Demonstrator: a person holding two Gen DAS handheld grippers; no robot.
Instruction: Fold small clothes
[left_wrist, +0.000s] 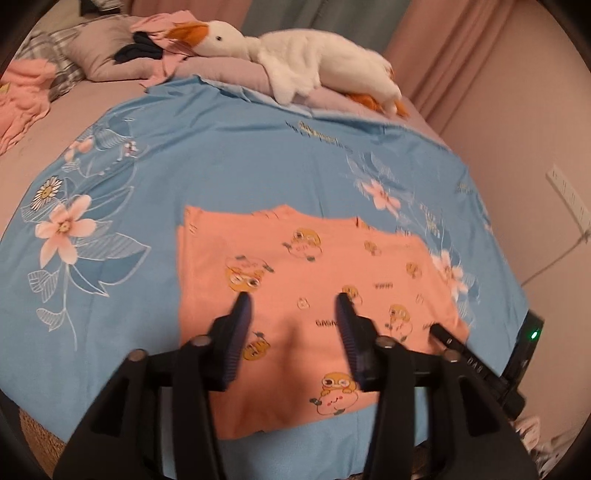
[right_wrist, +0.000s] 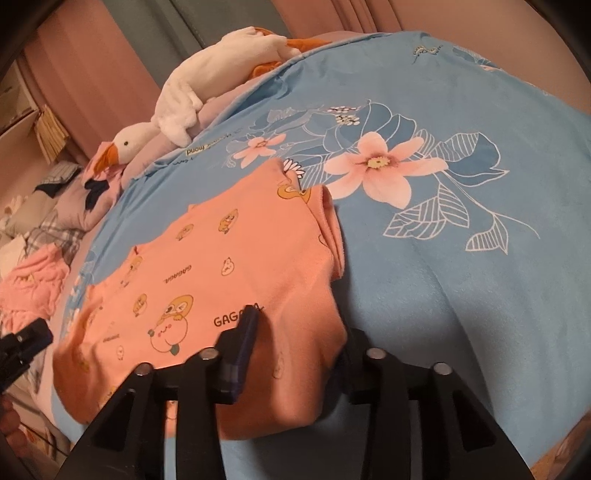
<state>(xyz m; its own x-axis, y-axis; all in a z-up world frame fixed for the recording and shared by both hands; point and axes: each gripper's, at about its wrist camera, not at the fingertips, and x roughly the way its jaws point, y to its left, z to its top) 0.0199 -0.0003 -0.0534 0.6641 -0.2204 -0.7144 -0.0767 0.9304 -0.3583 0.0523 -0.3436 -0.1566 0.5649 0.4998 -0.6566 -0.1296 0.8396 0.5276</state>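
Observation:
An orange child's top (left_wrist: 295, 258) printed with cartoon ducks lies folded flat on the blue flowered sheet (left_wrist: 221, 166). My left gripper (left_wrist: 293, 299) hovers over its near half, open, with nothing pinched between the fingers. In the right wrist view the same top (right_wrist: 221, 258) shows a folded sleeve along its right edge. My right gripper (right_wrist: 299, 332) is open at the top's near right corner. Its left finger stands over the print and its right finger is partly hidden behind the cloth edge. The right gripper's tip (left_wrist: 443, 332) also shows at the top's right edge.
A white plush goose (left_wrist: 295, 55) lies along the far edge of the bed, beside pillows (left_wrist: 107, 55). A heap of pink clothes (left_wrist: 22, 92) sits at the far left. The blue sheet (right_wrist: 443, 277) spreads to the right of the top. A wall socket (left_wrist: 569, 195) is on the right.

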